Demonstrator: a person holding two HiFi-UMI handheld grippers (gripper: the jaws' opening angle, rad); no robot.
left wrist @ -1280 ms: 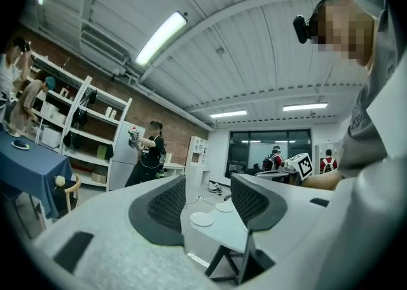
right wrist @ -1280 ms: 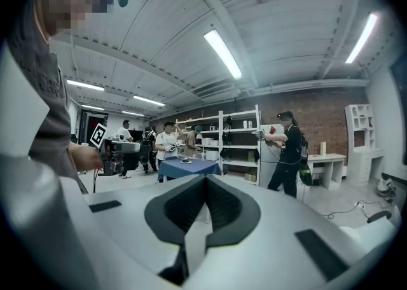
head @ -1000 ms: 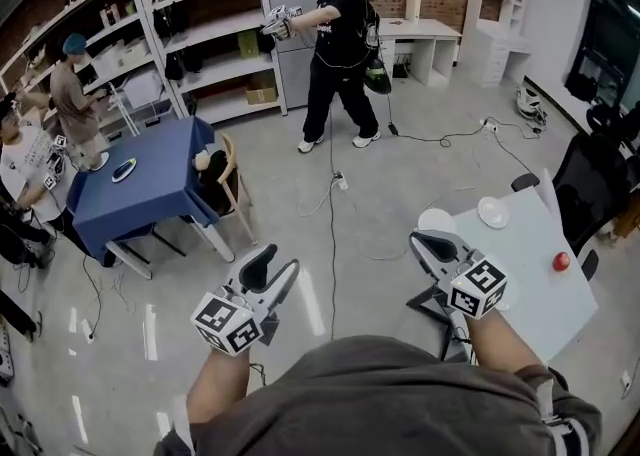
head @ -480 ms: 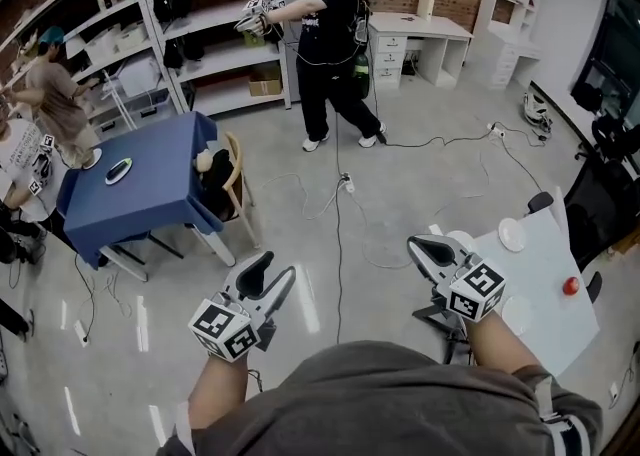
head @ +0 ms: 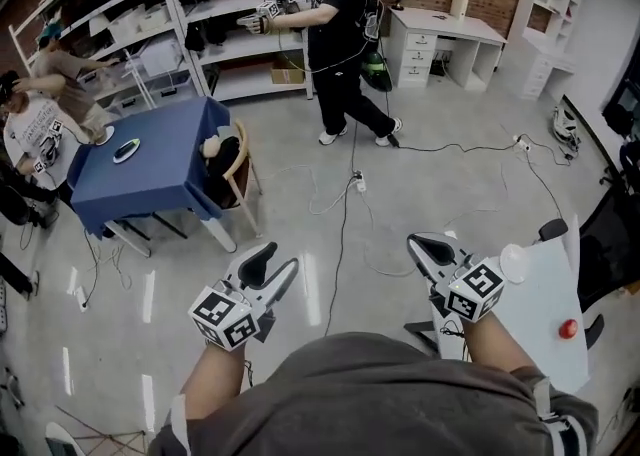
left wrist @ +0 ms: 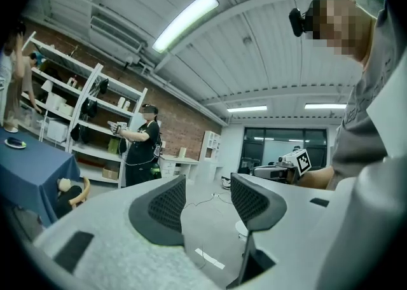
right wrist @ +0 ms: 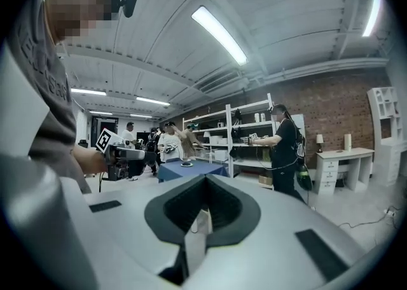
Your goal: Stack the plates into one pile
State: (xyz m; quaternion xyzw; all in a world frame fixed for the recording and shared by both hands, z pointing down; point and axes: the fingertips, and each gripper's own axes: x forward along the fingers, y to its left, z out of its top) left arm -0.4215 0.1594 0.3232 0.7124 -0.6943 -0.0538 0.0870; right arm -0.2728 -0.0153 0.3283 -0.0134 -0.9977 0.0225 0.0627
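White rectangular table [head: 540,329], its near-left corner hidden by the right gripper [right wrist: 203,187], jaws pressed together on nothing. Left gripper [left wrist: 208,190]: jaws apart, empty. Round white plate [head: 513,262] lies flat at the table's far-left corner.

White table [head: 532,329] with a white plate [head: 513,262] and a red ball [head: 568,328]

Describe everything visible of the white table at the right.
The white table stands at the right, its top smooth and pale, seen at a slant. A white plate lies near its far left corner, a small red object near its right edge. The right hand-held gripper hides part of its left edge.
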